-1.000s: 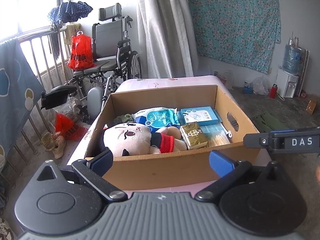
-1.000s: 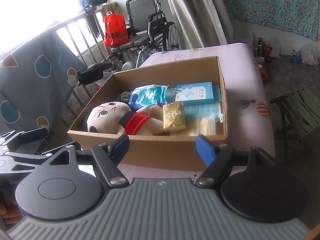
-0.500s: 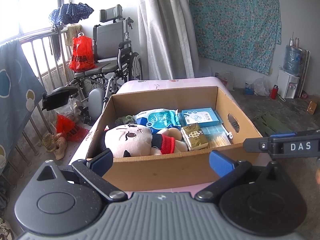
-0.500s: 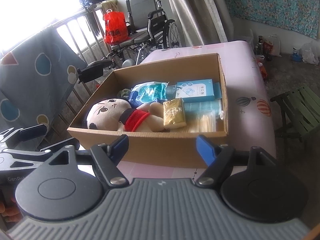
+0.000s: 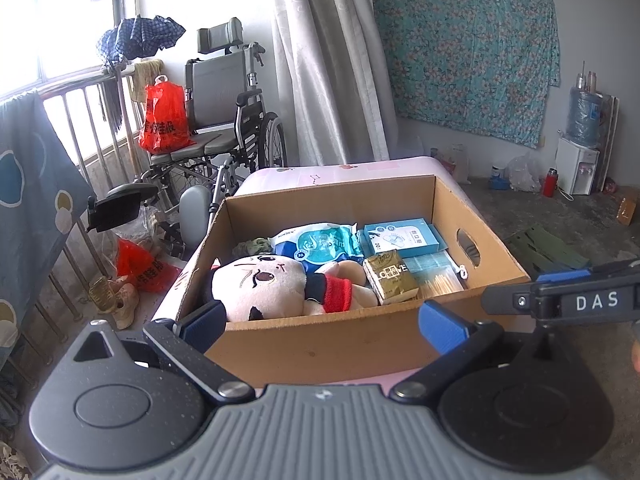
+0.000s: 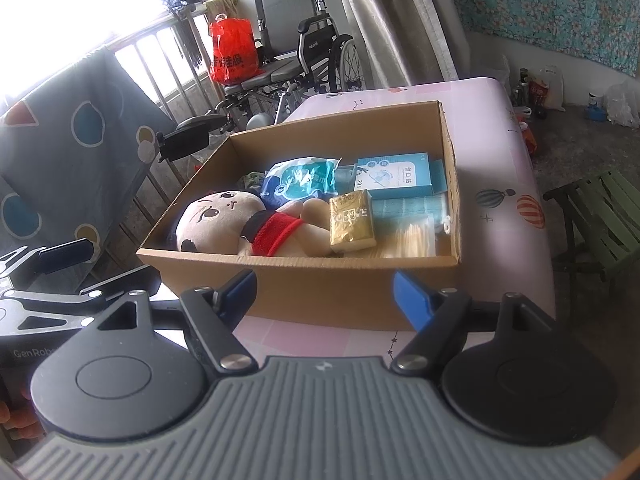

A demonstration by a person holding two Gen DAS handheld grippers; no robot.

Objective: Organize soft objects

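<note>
**Two empty grippers short of a packed box**

The left gripper (image 5: 320, 322) and right gripper (image 6: 325, 294) hover with fingers spread before the cardboard box (image 6: 312, 292). Inside lie a plush doll (image 6: 240, 224), wet-wipes pack (image 6: 300, 180), gold tissue pack (image 6: 351, 222) and mask box (image 6: 394, 176). Everything sits boxed: sorted already, or awaiting removal.

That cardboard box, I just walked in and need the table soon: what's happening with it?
A person holds a gripper in each hand, both hovering just short of the cardboard box on the pink table. The left gripper and right gripper have their jaws open and empty. Nothing is being handled: the plush doll, gold packet and blue wipes pack lie inside.
</note>
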